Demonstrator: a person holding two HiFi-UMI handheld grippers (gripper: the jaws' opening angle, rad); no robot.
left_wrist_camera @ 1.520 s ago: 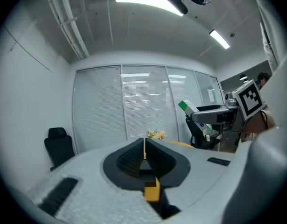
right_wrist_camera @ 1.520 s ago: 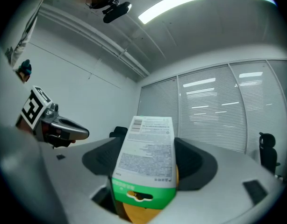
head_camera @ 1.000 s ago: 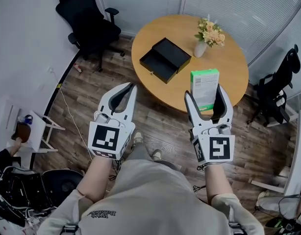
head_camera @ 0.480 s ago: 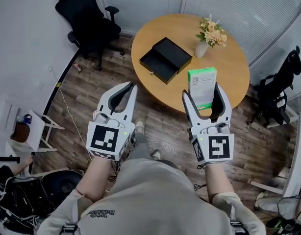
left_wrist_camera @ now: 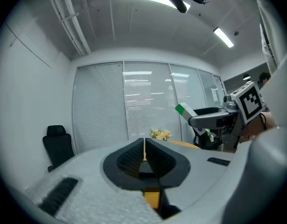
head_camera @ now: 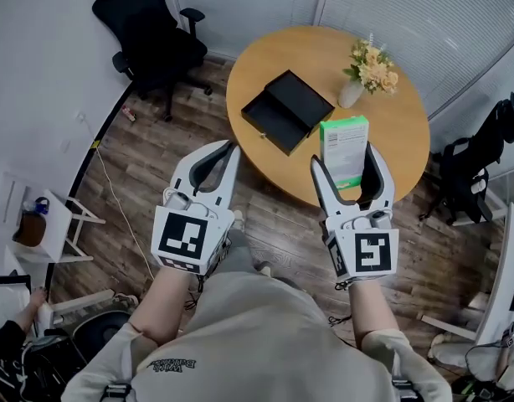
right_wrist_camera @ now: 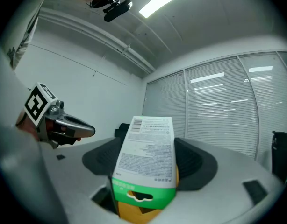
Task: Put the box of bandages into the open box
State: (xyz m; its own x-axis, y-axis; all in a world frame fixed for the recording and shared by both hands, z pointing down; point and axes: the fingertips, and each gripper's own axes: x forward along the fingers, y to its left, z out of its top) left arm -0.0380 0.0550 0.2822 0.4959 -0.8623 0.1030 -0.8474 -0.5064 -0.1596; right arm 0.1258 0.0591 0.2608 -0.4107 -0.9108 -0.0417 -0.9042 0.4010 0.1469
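Observation:
The green and white box of bandages [head_camera: 344, 150] stands upright between the jaws of my right gripper [head_camera: 346, 159], which is shut on it; the right gripper view shows the same box of bandages [right_wrist_camera: 146, 157] filling the middle. The open black box [head_camera: 286, 110] lies on the round wooden table [head_camera: 408, 124], ahead and left of the held box. My left gripper [head_camera: 227, 146] is shut with nothing in it, held over the floor short of the table. In the left gripper view its jaws meet at the left gripper [left_wrist_camera: 144, 149] centre line.
A vase of flowers [head_camera: 364, 75] stands on the table right of the black box. A black office chair [head_camera: 148, 36] is at the back left and another chair [head_camera: 473, 157] at the right. A small white stand [head_camera: 54, 227] sits at the left wall.
The table and black box have shifted slightly right and down in the head view. The right gripper with the bandage box has edged nearer the table rim. Both grippers keep their state.

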